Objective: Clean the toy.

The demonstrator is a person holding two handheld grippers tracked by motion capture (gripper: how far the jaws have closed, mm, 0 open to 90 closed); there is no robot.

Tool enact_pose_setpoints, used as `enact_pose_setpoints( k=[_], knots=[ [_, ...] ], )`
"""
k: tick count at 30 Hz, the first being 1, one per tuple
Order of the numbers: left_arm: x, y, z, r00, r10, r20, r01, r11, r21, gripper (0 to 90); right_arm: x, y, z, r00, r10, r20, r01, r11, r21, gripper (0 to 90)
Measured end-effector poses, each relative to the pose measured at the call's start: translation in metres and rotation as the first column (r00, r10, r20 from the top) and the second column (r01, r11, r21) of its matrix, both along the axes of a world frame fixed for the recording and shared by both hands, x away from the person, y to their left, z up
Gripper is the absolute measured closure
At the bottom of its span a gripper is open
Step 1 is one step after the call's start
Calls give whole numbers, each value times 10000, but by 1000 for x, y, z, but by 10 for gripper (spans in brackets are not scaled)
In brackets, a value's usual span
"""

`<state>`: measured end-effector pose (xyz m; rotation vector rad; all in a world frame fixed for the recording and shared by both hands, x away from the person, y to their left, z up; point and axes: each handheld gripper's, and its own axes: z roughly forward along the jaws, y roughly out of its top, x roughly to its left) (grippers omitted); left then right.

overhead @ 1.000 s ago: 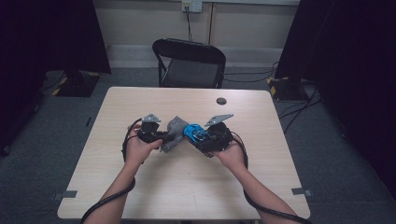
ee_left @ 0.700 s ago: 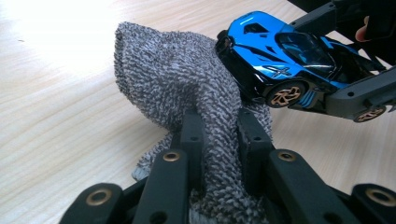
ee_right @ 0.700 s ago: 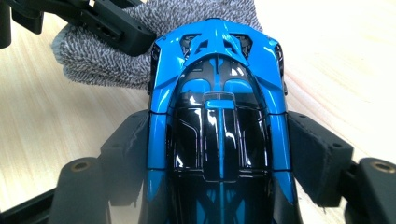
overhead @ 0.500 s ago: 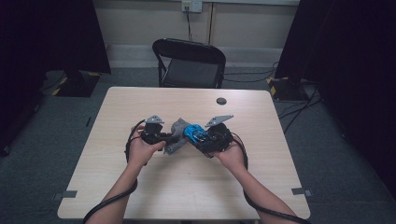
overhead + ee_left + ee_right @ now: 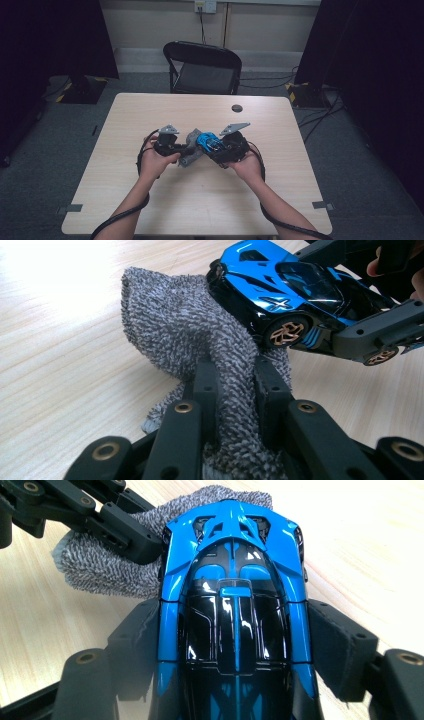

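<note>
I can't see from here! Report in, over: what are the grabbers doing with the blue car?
Left gripper shut on grey cloth. Right gripper shut on blue toy car, cloth against its front end. Nothing in the way on the table.

Left gripper (image 5: 181,148): matte black linkage jaws, brass-coloured pivot rivets, grey three-cornered plate on top, black cable looping off the rear. Right gripper (image 5: 214,146): same build, padded black jaw faces, small screws. Forearms bare, no sleeves.
</note>
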<state>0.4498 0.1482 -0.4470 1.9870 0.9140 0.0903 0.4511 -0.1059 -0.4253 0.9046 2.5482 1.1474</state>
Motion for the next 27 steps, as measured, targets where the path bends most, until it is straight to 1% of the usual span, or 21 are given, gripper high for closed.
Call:
enact_pose_setpoints(
  k=[6, 15, 19, 27],
  knots=[
    [-2, -5, -3, 9999, -144, -24, 144, 9999, 10, 759, 1, -1, 0, 10000, -56, -22, 56, 10000, 18, 282],
    [-8, -18, -7, 9983, -582, -61, 583, 9983, 11, 758, 2, 3, 2, 10000, -84, 32, 84, 9999, 73, 282],
    [-12, -25, -8, 9973, -740, -15, 740, 9972, 42, 758, 4, 4, 2, 9999, -147, 20, 147, 9999, 56, 282],
    [-19, -40, -13, 9928, -1196, -83, 1196, 9928, -24, 758, 7, 7, 1, 9998, -213, -26, 214, 9997, 122, 282]
  ],
)
